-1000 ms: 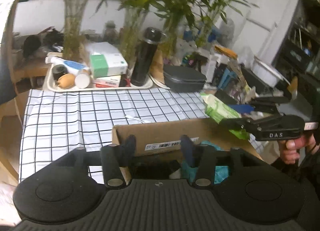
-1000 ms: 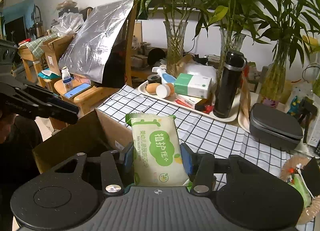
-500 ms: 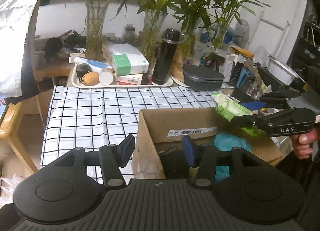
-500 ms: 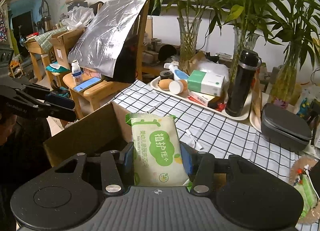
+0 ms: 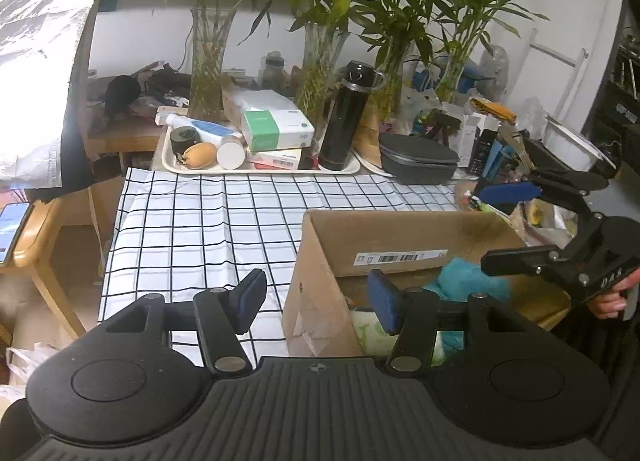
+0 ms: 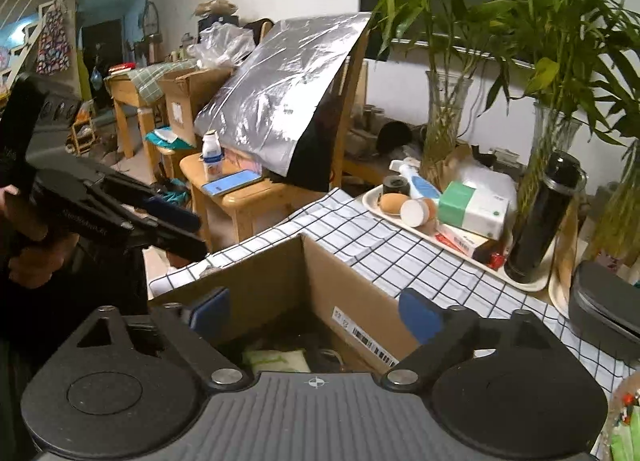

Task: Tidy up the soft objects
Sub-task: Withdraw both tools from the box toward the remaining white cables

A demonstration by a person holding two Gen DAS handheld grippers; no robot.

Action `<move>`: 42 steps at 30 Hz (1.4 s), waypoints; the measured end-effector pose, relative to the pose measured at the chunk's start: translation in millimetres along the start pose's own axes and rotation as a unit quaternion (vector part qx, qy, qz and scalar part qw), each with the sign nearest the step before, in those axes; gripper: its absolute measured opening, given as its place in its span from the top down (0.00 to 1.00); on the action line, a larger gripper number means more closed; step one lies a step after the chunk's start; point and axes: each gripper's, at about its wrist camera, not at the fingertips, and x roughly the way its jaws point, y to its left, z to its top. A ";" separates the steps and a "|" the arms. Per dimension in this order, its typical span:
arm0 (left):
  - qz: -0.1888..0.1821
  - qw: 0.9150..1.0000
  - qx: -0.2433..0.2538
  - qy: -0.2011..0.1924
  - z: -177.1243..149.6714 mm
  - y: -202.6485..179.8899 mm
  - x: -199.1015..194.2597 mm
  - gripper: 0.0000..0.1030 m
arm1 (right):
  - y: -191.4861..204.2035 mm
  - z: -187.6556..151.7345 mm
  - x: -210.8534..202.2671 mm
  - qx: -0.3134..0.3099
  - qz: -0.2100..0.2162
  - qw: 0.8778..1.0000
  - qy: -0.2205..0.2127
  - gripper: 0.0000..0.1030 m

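Right gripper (image 6: 314, 313) is hanging over the box (image 6: 276, 281), jaws having just been opening wide, nothing between them. Its soft, glossy green-and-white pack (image 6: 280, 359) is now lying inside the stiff cardboard walls. Left gripper (image 5: 316, 299) is idling half open, empty, straddling the box corner.

left hand-held gripper (image 5: 316, 301) open over cardboard box (image 5: 320, 261) edge, teal cloth (image 5: 464, 281) inside

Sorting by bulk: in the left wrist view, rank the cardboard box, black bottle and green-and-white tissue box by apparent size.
1. cardboard box, though nearest the camera
2. black bottle
3. green-and-white tissue box; close to the bottle, so unsure
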 end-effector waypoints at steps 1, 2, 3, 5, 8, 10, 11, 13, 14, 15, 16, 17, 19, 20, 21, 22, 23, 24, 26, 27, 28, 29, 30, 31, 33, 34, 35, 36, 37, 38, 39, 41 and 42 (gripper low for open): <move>0.003 1.000 0.003 0.001 -0.6 -0.2 -0.3 0.47 | -1.2 1.3 0.5 0.001 -0.005 1.000 0.002 0.07; 0.005 1.000 0.008 0.003 -0.6 -1.1 -0.4 0.47 | -2.2 0.7 0.6 0.002 -0.011 1.000 0.004 0.05; 0.007 1.000 0.013 0.004 -0.8 -2.5 -0.4 0.47 | -2.5 -0.5 0.9 0.003 -0.015 1.000 0.007 0.04; 0.007 1.000 0.021 0.004 -1.7 -3.8 -0.7 0.47 | -4.4 -2.8 1.7 0.002 -0.023 1.000 0.014 0.03; 0.005 0.999 0.031 0.006 -2.8 -6.5 0.6 0.47 | -6.7 -6.0 3.5 -0.001 -0.039 0.999 0.033 0.00; 0.002 0.999 0.038 0.007 -3.2 -7.9 2.0 0.46 | -11.2 -9.5 5.6 0.004 -0.050 0.997 0.051 0.00; 0.001 0.999 0.042 0.007 -2.9 -9.1 3.0 0.46 | -13.3 -11.5 6.8 0.006 -0.056 0.997 0.060 0.00; 0.000 0.999 0.048 0.006 -2.7 -11.0 5.2 0.46 | -16.0 -15.6 8.4 0.010 -0.065 0.995 0.074 0.00; -0.001 0.999 0.050 0.006 -2.4 -12.2 6.5 0.46 | -17.6 -17.8 9.1 0.012 -0.069 0.994 0.081 0.00; -0.001 0.999 0.051 0.006 -2.3 -13.0 7.7 0.46 | -19.0 -19.7 9.7 0.014 -0.075 0.993 0.086 0.00; -0.002 0.999 0.052 0.006 -2.3 -13.9 8.6 0.45 | -19.9 -21.3 9.0 0.015 -0.080 0.993 0.090 0.00; -0.004 0.999 0.052 0.006 -1.8 -14.7 9.8 0.44 | -21.8 -22.9 8.5 0.018 -0.084 0.992 0.093 0.00; -0.005 0.999 0.052 0.006 -0.5 -16.4 12.2 0.40 | -26.0 -25.8 8.9 0.027 -0.087 0.991 0.100 0.00; -0.005 0.999 0.053 0.005 0.2 -17.6 13.4 0.38 | -28.3 -27.4 9.3 0.032 -0.091 0.990 0.105 0.00; -0.005 0.999 0.054 0.005 0.8 -18.8 14.4 0.38 | -30.1 -28.8 9.5 0.035 -0.095 0.989 0.109 0.00; -0.005 0.998 0.055 0.004 1.6 -19.6 15.8 0.37 | -31.7 -29.7 9.6 0.037 -0.099 0.988 0.112 0.00; -0.005 0.998 0.056 0.004 2.3 -20.5 17.4 0.35 | -32.8 -30.7 9.1 0.038 -0.103 0.988 0.113 0.00; -0.004 0.998 0.056 0.005 3.1 -21.3 19.1 0.35 | -33.9 -31.5 8.7 0.040 -0.105 0.987 0.112 0.00; -0.004 0.998 0.056 0.007 4.5 -21.7 22.5 0.35 | -35.8 -32.3 6.4 0.043 -0.111 0.987 0.108 0.00; -0.003 0.998 0.055 0.008 5.3 -22.0 24.5 0.35 | -36.9 -32.4 5.5 0.044 -0.113 0.987 0.105 0.00; -0.004 0.998 0.054 0.009 5.8 -22.0 26.0 0.35 | -38.4 -32.1 4.9 0.047 -0.116 0.987 0.104 0.00; -0.004 0.998 0.054 0.009 6.3 -22.2 27.2 0.35 | -40.2 -32.0 4.1 0.049 -0.120 0.986 0.102 0.00; -0.005 0.999 0.054 0.009 7.1 -22.4 28.0 0.35 | -42.0 -31.9 3.5 0.051 -0.124 0.986 0.099 0.00; -0.006 0.998 0.055 0.008 7.7 -22.6 29.0 0.35 | -43.5 -31.5 2.8 0.052 -0.127 0.986 0.097 0.00; -0.008 0.998 0.057 0.004 8.9 -22.7 30.6 0.35 | -45.6 -30.4 1.4 0.057 -0.135 0.985 0.092 0.00; -0.009 0.998 0.057 0.003 9.8 -22.5 31.9 0.35 | -47.2 -30.4 0.7 0.060 -0.138 0.984 0.090 0.00; -0.012 0.998 0.056 0.001 10.6 -22.2 33.1 0.35 | -49.3 -30.3 0.3 0.064 -0.142 0.984 0.087 0.00; -0.014 0.998 0.056 0.001 11.7 -22.2 34.8 0.35 | -51.5 -30.2 0.4 0.069 -0.146 0.983 0.086 0.00; -0.017 0.998 0.056 0.001 12.8 -22.2 36.6 0.35 | -52.1 -30.0 0.5 0.072 -0.150 0.982 0.086 0.00; -0.018 0.998 0.056 0.000 14.0 -22.3 38.7 0.35 | -54.2 -29.7 0.9 0.076 -0.155 0.981 0.085 0.00; -0.020 0.998 0.056 -0.001 15.0 -22.3 40.5 0.35 | -56.1 -29.4 1.0 0.080 -0.159 0.980 0.084 0.00; -0.022 0.998 0.058 -0.003 16.8 -23.0 43.8 0.35 | -58.5 -28.4 0.4 0.087 -0.164 0.979 0.079 0.00; -0.022 0.998 0.059 -0.004 16.7 -23.1 44.8 0.35 | -59.7 -27.6 -0.1 0.090 -0.166 0.979 0.077 0.00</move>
